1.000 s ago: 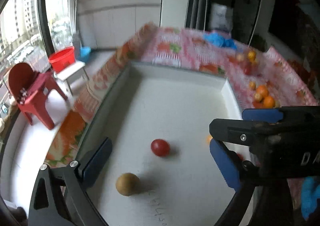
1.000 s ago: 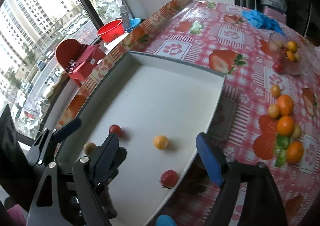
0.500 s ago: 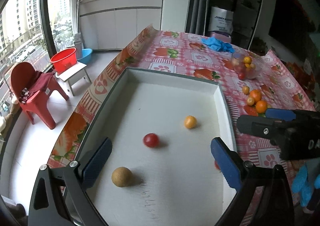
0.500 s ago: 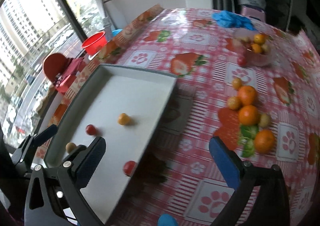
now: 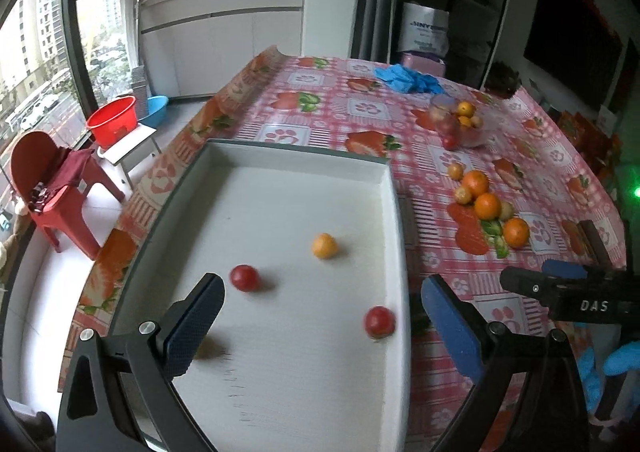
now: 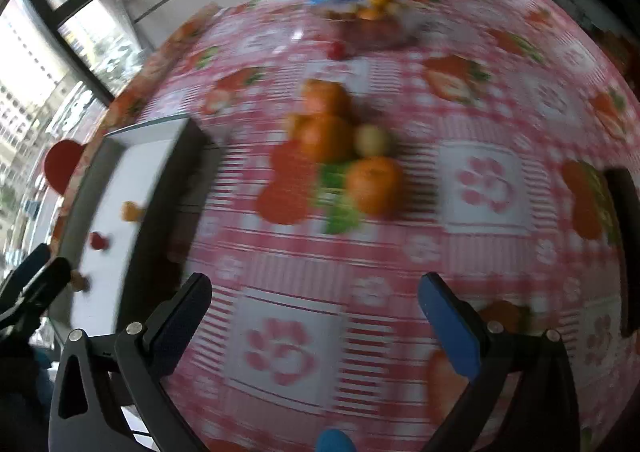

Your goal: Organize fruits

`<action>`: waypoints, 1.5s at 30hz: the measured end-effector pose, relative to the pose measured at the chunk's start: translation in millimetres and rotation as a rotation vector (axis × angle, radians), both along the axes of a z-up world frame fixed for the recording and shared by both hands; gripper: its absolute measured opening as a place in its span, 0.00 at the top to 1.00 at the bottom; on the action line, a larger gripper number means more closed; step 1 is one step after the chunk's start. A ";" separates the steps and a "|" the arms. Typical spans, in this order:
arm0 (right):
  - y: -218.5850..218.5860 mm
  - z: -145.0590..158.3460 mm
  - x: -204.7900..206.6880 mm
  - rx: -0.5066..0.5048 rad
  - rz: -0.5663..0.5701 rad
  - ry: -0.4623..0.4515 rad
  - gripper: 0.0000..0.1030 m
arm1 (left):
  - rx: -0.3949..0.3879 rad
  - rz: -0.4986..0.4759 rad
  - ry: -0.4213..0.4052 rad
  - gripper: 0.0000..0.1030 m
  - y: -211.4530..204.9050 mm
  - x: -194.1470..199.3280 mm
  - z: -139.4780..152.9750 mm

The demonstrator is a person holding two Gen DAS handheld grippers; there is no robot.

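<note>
A white tray (image 5: 280,187) holds two red tomatoes (image 5: 244,278), a small orange fruit (image 5: 324,246) and a brown fruit half hidden behind my left finger. My left gripper (image 5: 320,324) is open and empty above the tray's near end. A pile of oranges (image 5: 486,205) lies on the tablecloth right of the tray; it also shows, blurred, in the right wrist view (image 6: 340,147). My right gripper (image 6: 316,316) is open and empty above the cloth, short of the pile; it also shows at the left wrist view's right edge (image 5: 560,286).
A clear bowl of small fruit (image 5: 460,121) stands at the back of the table, with blue gloves (image 5: 408,77) behind it. The tray's edge (image 6: 160,155) is left of my right gripper. A red chair (image 5: 52,187) and red basin (image 5: 112,125) stand on the floor at the left.
My right gripper has swung right, away from the tray and toward the orange pile. My left gripper has shifted right; a second tomato near the tray's right wall now shows.
</note>
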State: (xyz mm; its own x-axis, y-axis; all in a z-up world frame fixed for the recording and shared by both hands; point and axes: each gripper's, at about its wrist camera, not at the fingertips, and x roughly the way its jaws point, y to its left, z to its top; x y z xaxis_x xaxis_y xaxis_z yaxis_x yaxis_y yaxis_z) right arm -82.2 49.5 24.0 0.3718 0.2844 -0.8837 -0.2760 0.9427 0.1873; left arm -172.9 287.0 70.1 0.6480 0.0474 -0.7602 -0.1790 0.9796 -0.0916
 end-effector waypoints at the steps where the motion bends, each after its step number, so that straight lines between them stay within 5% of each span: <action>1: -10.1 -1.5 0.1 -0.004 -0.017 -0.002 0.00 | 0.000 -0.009 0.003 0.03 -4.8 1.7 0.7; 18: -59.1 -24.9 -0.5 -0.210 -0.011 -0.116 0.00 | 0.024 -0.166 0.051 0.03 -94.9 35.3 4.8; 26: -61.1 -26.6 -8.5 -0.189 -0.009 -0.190 0.00 | 0.023 -0.181 0.023 0.03 -107.4 51.1 21.3; 36: -39.0 -17.5 11.6 -0.120 0.047 -0.149 0.01 | -0.010 -0.143 0.007 0.03 -96.5 73.5 40.8; 40: -21.3 -13.7 31.2 -0.065 0.058 -0.140 0.12 | 0.003 -0.126 -0.009 0.03 -89.5 79.2 52.4; 45: -4.2 -14.8 47.9 -0.077 0.062 -0.147 0.46 | 0.034 -0.118 -0.026 0.03 -86.6 91.4 58.0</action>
State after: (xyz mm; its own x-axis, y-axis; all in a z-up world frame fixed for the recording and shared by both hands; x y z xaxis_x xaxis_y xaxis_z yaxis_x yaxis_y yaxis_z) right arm -34.3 45.2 9.3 0.4825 0.2444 -0.8411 -0.3535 0.9330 0.0683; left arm -81.5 200.4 128.1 0.6703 -0.0052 -0.7421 -0.0602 0.9963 -0.0613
